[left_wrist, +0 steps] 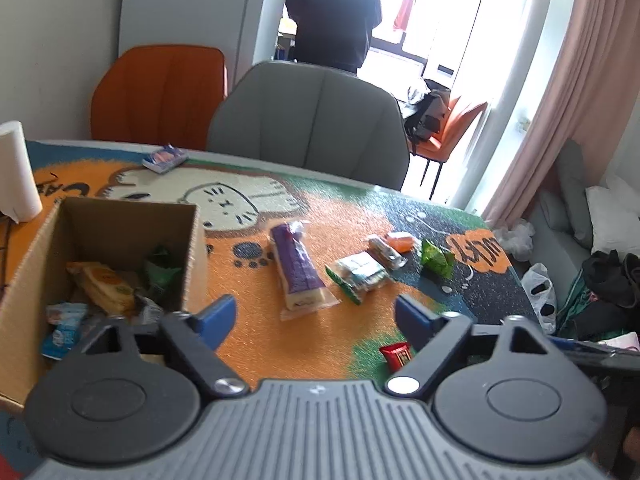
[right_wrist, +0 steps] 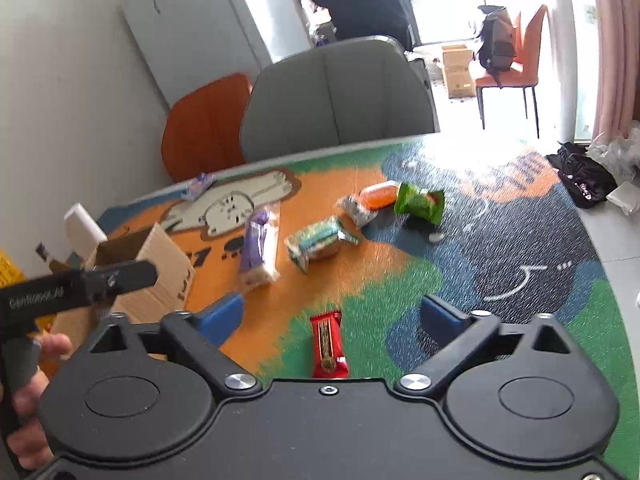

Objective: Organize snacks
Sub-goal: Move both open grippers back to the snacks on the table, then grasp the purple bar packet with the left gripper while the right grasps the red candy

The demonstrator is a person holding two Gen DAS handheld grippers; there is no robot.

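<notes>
where the fuzzy mat lies, a glossy red bar sits between the right tool pads.

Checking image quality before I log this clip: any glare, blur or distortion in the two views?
Left wrist view: window blown out white, the person in front a dark silhouette; table edge bowed by the fisheye. Right wrist view: glare washes the mat at the far edge; snacks such as the green pack are slightly smeared; red bar sharper.
</notes>
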